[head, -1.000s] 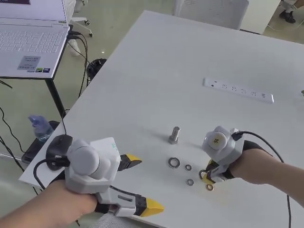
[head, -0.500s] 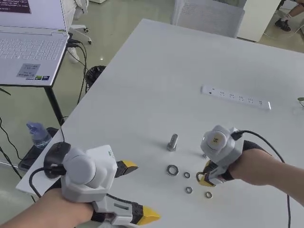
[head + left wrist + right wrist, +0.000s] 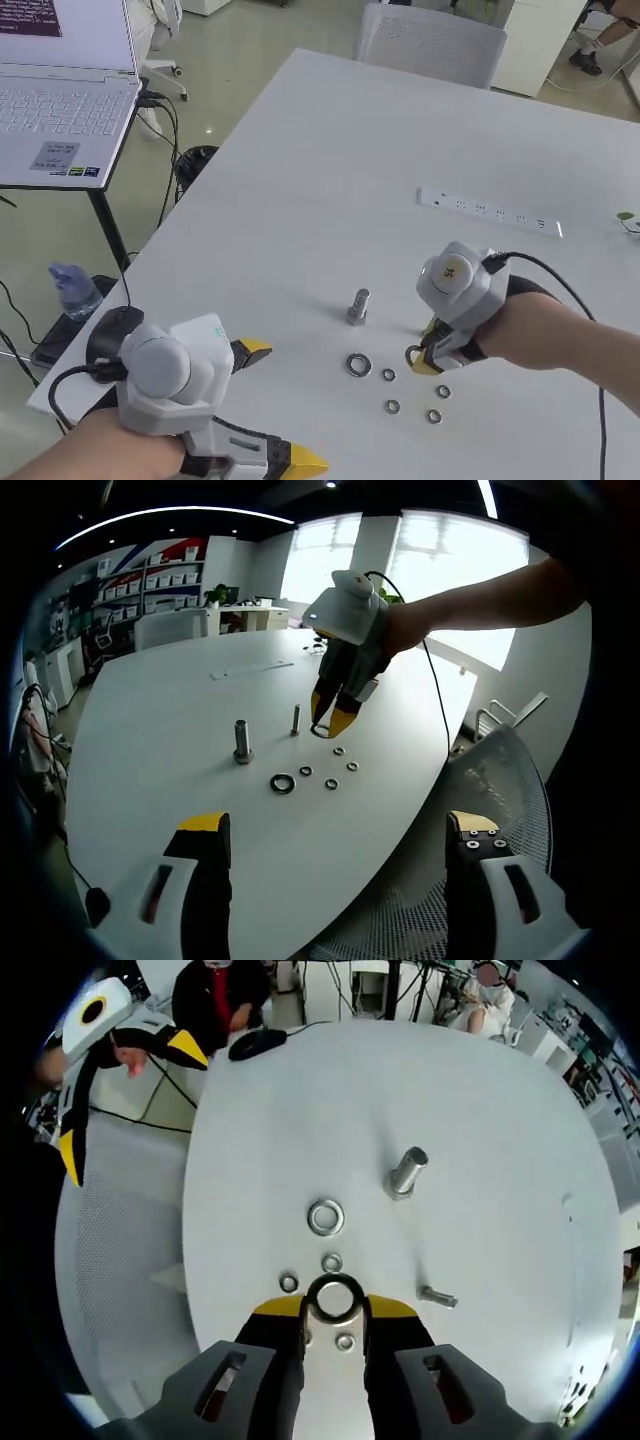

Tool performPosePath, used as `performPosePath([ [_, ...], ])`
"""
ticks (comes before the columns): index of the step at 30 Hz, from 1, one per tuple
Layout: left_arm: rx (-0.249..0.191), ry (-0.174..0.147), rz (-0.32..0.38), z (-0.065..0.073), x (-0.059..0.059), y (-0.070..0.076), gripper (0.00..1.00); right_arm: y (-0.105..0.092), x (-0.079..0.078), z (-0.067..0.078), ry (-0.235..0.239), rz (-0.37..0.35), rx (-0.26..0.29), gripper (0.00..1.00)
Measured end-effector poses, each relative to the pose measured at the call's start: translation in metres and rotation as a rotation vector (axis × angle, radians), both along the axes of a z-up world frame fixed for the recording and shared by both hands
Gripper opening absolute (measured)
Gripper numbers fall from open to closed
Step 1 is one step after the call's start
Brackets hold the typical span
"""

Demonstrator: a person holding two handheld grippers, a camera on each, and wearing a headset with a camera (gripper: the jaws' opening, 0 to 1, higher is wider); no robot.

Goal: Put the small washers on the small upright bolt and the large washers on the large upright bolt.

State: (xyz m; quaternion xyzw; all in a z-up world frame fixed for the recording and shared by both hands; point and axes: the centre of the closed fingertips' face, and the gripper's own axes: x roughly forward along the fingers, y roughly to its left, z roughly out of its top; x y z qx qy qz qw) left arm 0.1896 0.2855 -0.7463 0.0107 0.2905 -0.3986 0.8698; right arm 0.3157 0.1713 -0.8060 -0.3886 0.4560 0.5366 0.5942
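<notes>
My right gripper (image 3: 416, 358) is shut on a large washer (image 3: 335, 1298) and holds it just above the white table (image 3: 300, 180). The large upright bolt (image 3: 358, 305) stands a little to its left. The small upright bolt (image 3: 296, 718) stands close by the right gripper (image 3: 333, 720). A second large washer (image 3: 359, 364) lies flat in front of the large bolt. Several small washers (image 3: 392, 406) are scattered beside it. My left gripper (image 3: 280, 405) hovers open near the table's front edge with nothing between its fingers.
A white power strip (image 3: 488, 211) lies further back on the table. A laptop (image 3: 60, 100) sits on a side desk to the left. A mesh chair (image 3: 430, 45) stands at the far edge. A bottle (image 3: 72, 285) stands on the floor.
The right gripper has risen a little off the table with the large washer, uncovering a small washer beneath it. The left gripper has stayed open and sunk lower in the picture.
</notes>
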Motion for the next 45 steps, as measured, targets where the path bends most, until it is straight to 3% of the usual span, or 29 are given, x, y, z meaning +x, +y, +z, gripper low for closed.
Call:
performPosePath([
  [6, 0.015, 0.005, 0.0, -0.003, 0.001, 0.002, 0.93, 0.008, 0.007, 0.011, -0.012, 0.015, 0.005, 0.21],
  [16, -0.004, 0.013, 0.018, -0.003, 0.002, 0.003, 0.95, 0.03, 0.028, 0.027, -0.03, 0.017, 0.035, 0.21],
  [33, 0.002, 0.02, 0.017, -0.007, 0.004, 0.008, 0.95, 0.055, 0.055, 0.022, -0.023, 0.014, 0.043, 0.21],
  [45, -0.005, 0.029, 0.016, -0.009, 0.004, 0.009, 0.97, 0.071, 0.062, 0.019, -0.021, 0.025, 0.041, 0.21],
])
